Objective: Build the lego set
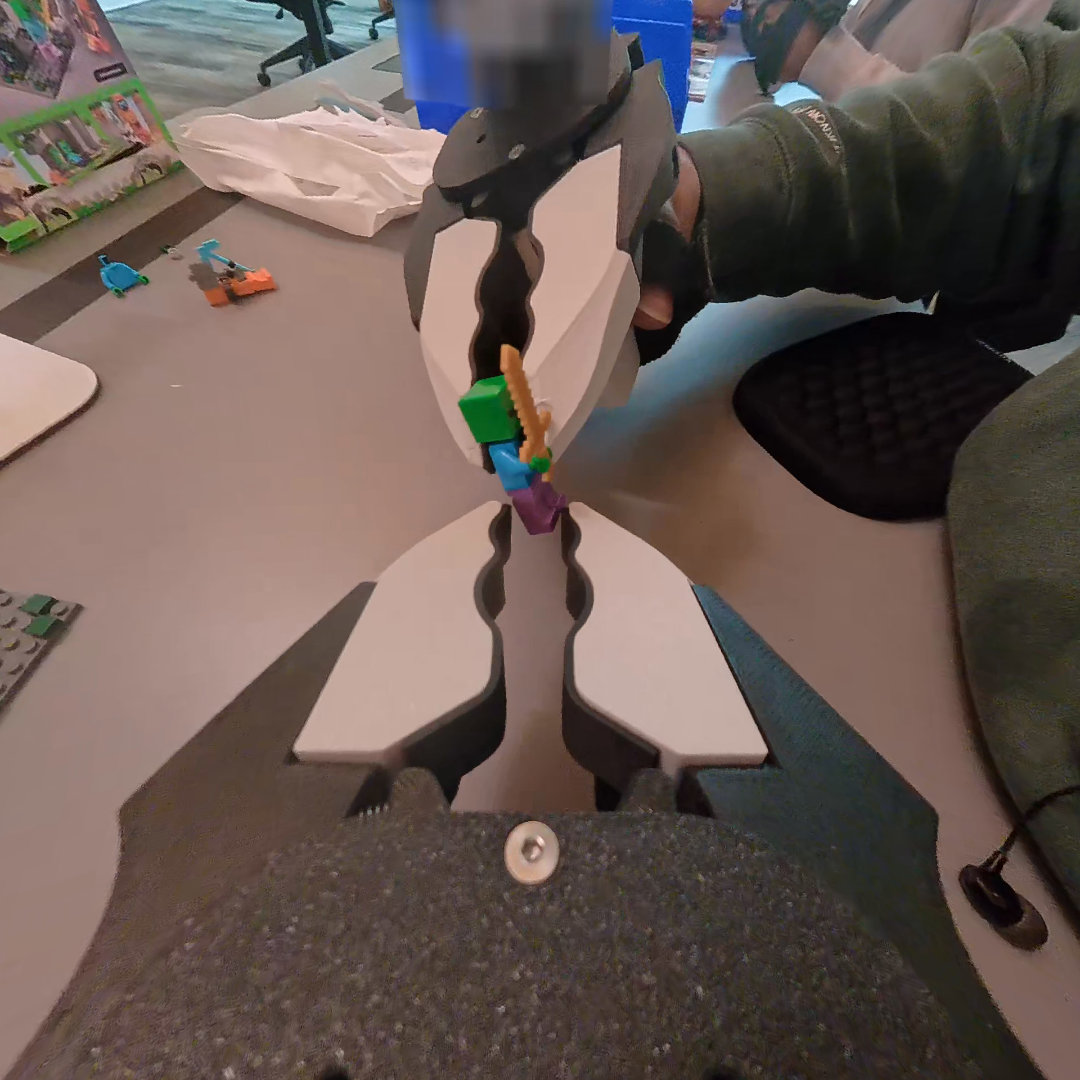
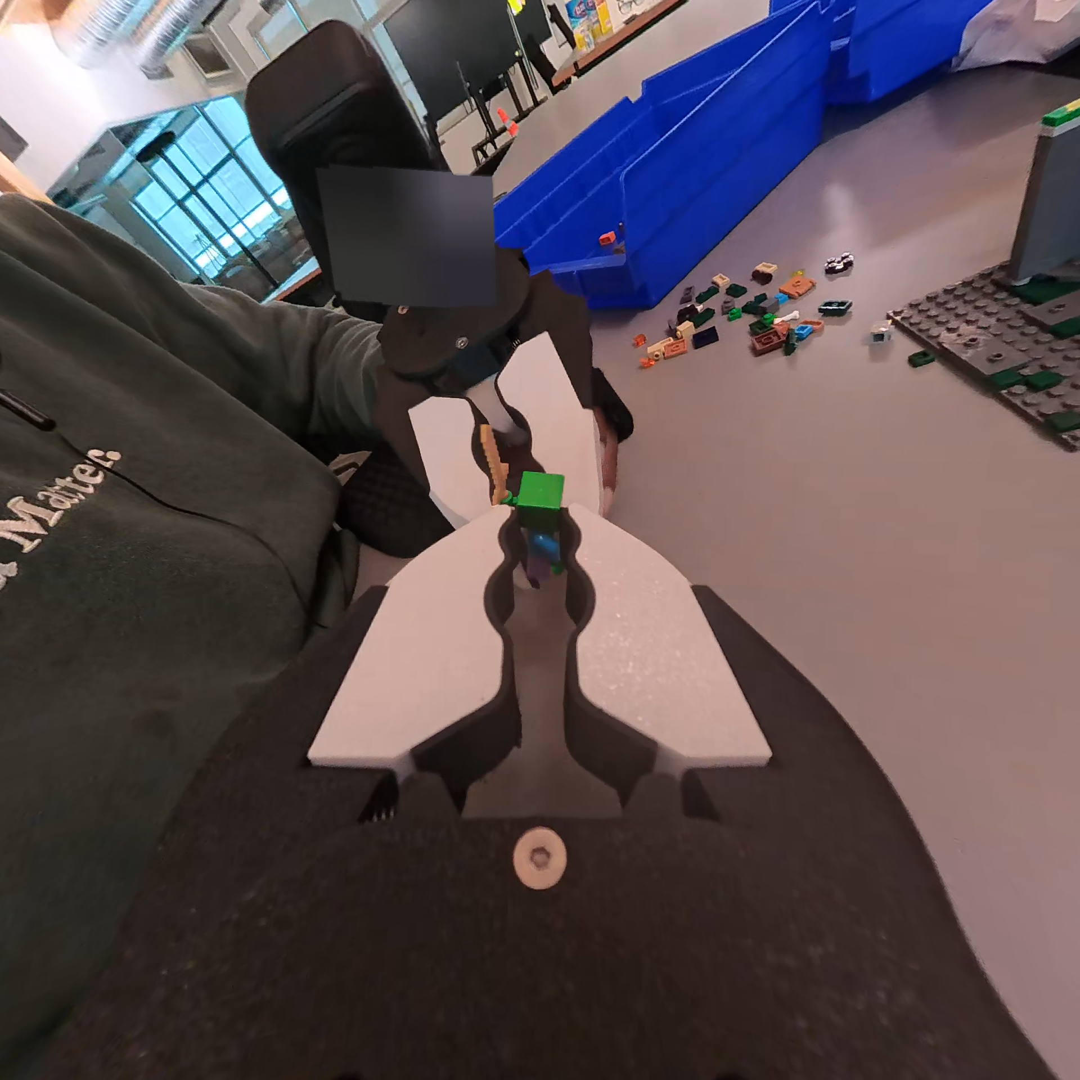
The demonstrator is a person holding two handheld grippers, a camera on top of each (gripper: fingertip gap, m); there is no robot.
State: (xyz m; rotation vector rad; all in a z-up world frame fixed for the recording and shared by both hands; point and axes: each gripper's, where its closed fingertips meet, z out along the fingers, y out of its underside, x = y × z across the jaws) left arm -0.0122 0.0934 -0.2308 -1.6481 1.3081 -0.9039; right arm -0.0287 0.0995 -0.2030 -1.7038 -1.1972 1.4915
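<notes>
A minifigure with a green head (image 1: 488,414), blue torso and purple legs (image 1: 537,509) holds a golden sword (image 1: 524,403). It hangs upright above the grey table (image 1: 263,467), between the two grippers, which meet tip to tip. My left gripper (image 1: 536,509) is closed around the purple legs. My right gripper (image 2: 539,517) is closed around the minifigure (image 2: 542,497) at its torso, with the head sticking out past the tips. The right gripper also shows in the left wrist view (image 1: 517,459), coming in from the top in a gloved hand.
To the left lie a set box (image 1: 76,163), a white paper bag (image 1: 310,163), a blue torso piece (image 1: 120,277), a small orange build (image 1: 236,283) and a grey plate (image 1: 29,637). To the right are blue bins (image 2: 672,175), several loose bricks (image 2: 760,315) and a studded baseplate (image 2: 964,345) with a grey wall (image 2: 1052,204). My left and right fingertips are right by each other. The grey plate (image 1: 29,637) is about equally far from each gripper, around 20 cm. Seen from the right wrist view (image 2: 1053,411) as well.
</notes>
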